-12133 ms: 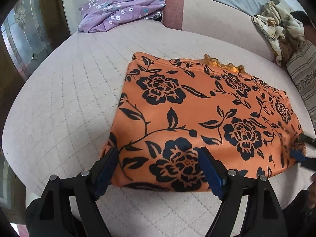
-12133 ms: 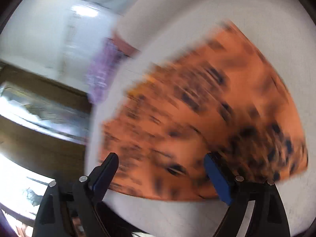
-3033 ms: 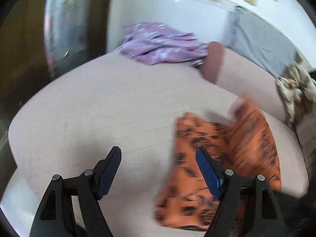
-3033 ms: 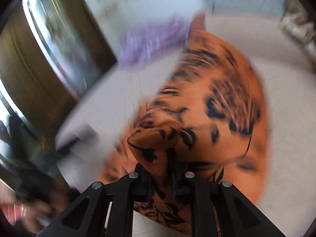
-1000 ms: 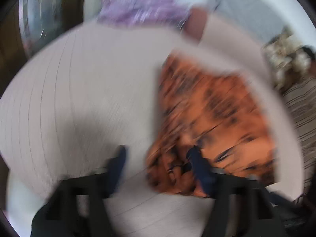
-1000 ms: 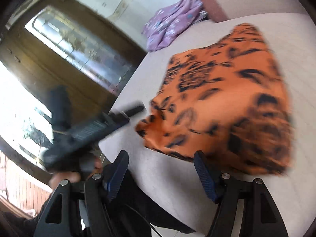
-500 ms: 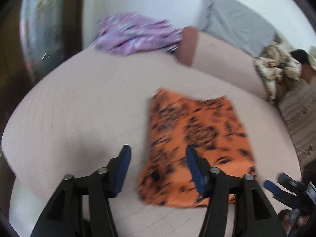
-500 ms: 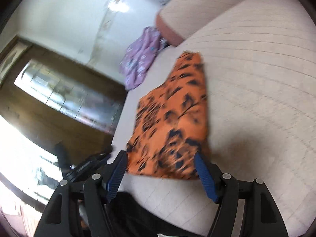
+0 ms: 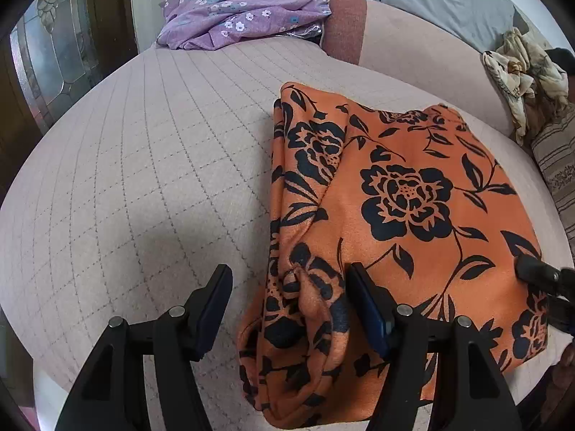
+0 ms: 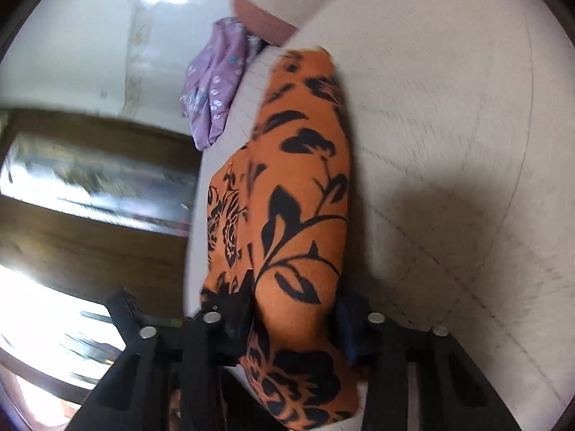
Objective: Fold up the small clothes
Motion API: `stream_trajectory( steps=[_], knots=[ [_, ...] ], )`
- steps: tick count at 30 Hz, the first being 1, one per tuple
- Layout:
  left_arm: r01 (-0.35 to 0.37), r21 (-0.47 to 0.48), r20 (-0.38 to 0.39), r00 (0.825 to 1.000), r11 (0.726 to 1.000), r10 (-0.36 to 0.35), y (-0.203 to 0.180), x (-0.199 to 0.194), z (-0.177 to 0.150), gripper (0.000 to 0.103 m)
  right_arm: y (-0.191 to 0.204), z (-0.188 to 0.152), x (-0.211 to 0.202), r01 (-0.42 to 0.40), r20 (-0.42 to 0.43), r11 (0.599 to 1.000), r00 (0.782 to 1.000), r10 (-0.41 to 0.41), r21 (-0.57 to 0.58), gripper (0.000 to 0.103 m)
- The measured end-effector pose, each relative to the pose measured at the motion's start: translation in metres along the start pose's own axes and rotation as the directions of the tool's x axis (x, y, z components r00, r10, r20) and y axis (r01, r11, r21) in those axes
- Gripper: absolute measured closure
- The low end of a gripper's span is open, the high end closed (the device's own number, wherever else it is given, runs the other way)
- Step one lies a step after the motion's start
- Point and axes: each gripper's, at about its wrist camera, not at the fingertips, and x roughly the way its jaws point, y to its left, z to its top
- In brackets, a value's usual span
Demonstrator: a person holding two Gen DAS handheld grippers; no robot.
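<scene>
The orange cloth with black flowers [image 9: 402, 194] lies folded on the quilted beige bed [image 9: 151, 151]. My left gripper [image 9: 289, 289] is open at the cloth's near left corner, its right finger [image 9: 366, 305] on the fabric and its left finger on the bed. In the right wrist view the same cloth [image 10: 305, 194] fills the space between the fingers of my right gripper [image 10: 293, 309], which is open around the cloth's near right edge. The right gripper's tip also shows in the left wrist view [image 9: 539, 276].
A purple flowered garment [image 9: 237, 14] lies at the far end of the bed beside a reddish bolster [image 9: 345, 25]. A cream patterned garment [image 9: 517, 68] and a striped cushion [image 9: 560, 172] sit at the right. A wooden door with glass [image 9: 43, 50] stands at the left.
Both grippers have moved in close to the cloth's near edge. The right gripper's fingers have narrowed around the fabric. The cloth lies where it was half a second ago.
</scene>
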Motion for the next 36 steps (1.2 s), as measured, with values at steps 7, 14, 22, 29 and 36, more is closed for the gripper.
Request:
stream_trajectory(
  steps=[7,14,22,29,36],
  knots=[
    [0.045,-0.038,0.005,0.999,0.998,-0.045,0.017,-0.006,-0.012,0.031,-0.014,0.001,-0.004,0.040,-0.002,0.999,0.999,-0.040,0.027,0.040],
    [0.063,-0.043,0.018,0.998,0.997,-0.062,0.018,-0.003,-0.011,0.030,-0.019,0.045,-0.003,-0.045,0.041,0.994,0.998,0.041,0.098,0.027],
    [0.069,-0.034,0.036,0.997,0.997,-0.068,0.019,-0.004,-0.013,0.028,0.004,0.044,0.029,0.091,-0.012,0.993,0.996,-0.092,-0.070,0.066],
    [0.077,-0.039,0.047,0.996,0.996,-0.075,0.023,-0.005,-0.015,0.027,0.000,0.051,0.018,0.054,0.027,0.997,0.998,-0.053,-0.049,0.046],
    [0.080,-0.033,0.051,0.996,0.996,-0.078,0.021,-0.005,-0.015,0.027,-0.026,0.093,0.046,-0.005,0.041,0.993,0.999,0.000,0.118,0.040]
  ],
)
